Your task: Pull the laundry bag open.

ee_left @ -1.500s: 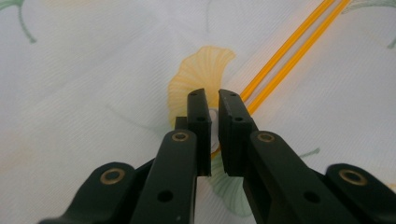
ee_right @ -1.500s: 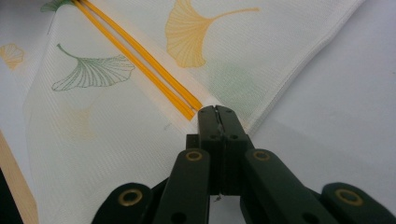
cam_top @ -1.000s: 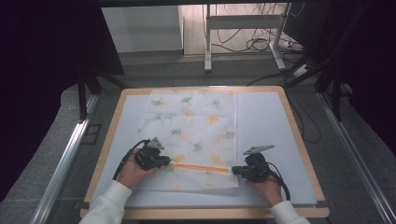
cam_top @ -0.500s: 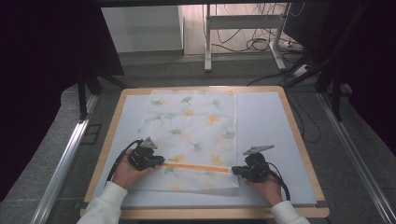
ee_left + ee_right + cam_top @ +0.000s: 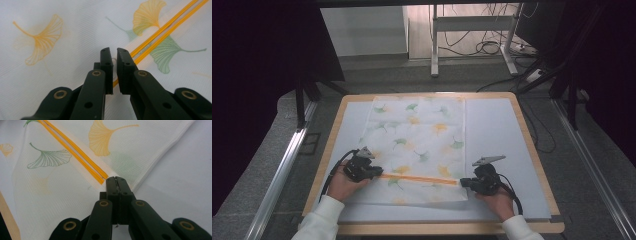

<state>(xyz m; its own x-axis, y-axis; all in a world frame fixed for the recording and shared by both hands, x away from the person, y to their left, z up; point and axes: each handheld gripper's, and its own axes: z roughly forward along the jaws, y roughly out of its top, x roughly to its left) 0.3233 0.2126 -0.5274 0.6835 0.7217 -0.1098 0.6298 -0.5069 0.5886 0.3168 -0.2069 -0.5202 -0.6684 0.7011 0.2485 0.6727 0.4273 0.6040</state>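
**Cloth fold: both tongs at the orange-striped edge**

Wooden-rimmed desk (image 5: 532,150) with pale blue top; the white woven cloth with ginkgo-leaf print (image 5: 422,135) lies flat mid-desk, its near part folded over so the double orange stripe (image 5: 419,179) runs across. I'd judge it light, limp and a bit slippery on the mat, so grip the hem ends, not the middle. My right tongs (image 5: 117,180) are together, clamped on the cloth corner by the stripe's end. My left tongs (image 5: 113,53) stand almost closed, a narrow gap left, at the stripe's other end; can't tell if they pinch fabric.
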